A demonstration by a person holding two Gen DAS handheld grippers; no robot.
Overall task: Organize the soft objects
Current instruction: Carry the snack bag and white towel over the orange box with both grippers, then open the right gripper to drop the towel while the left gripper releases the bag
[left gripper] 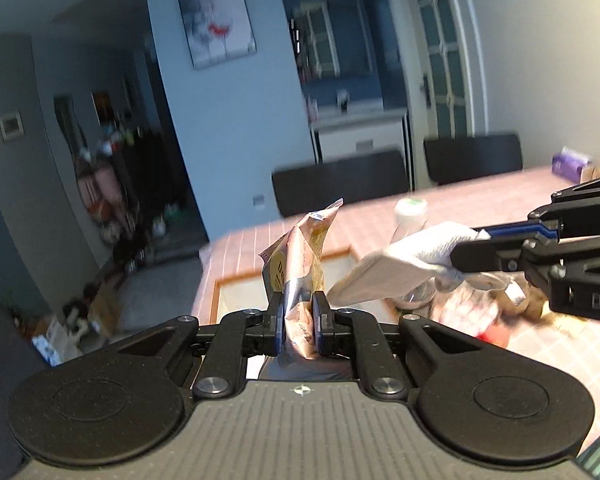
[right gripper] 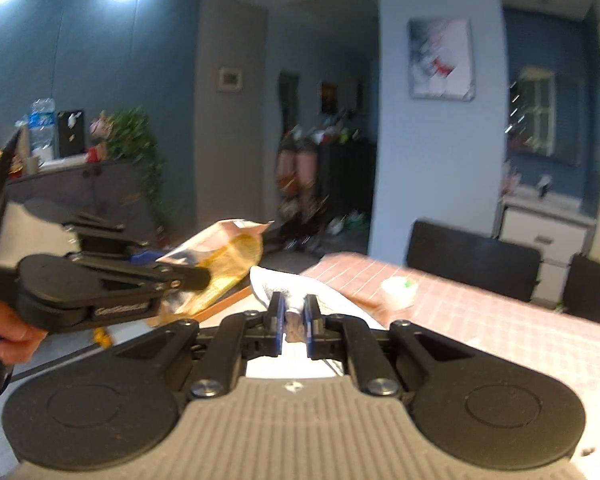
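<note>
Crinkled foil snack packet (left gripper: pixel 300 256) pinched above table edge (left gripper: pixel 220 244), white cloth (left gripper: pixel 396 268) alongside

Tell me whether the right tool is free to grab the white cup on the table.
Probably not: the right tool is shut on a white cloth, so it isn't free for the white cup.

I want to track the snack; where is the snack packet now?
The snack packet is held upright in the left gripper, above the near table edge, left of the white cloth that the right gripper holds.

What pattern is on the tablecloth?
The tablecloth is pink with a thin pale grid, clearest in the right wrist view.
</note>
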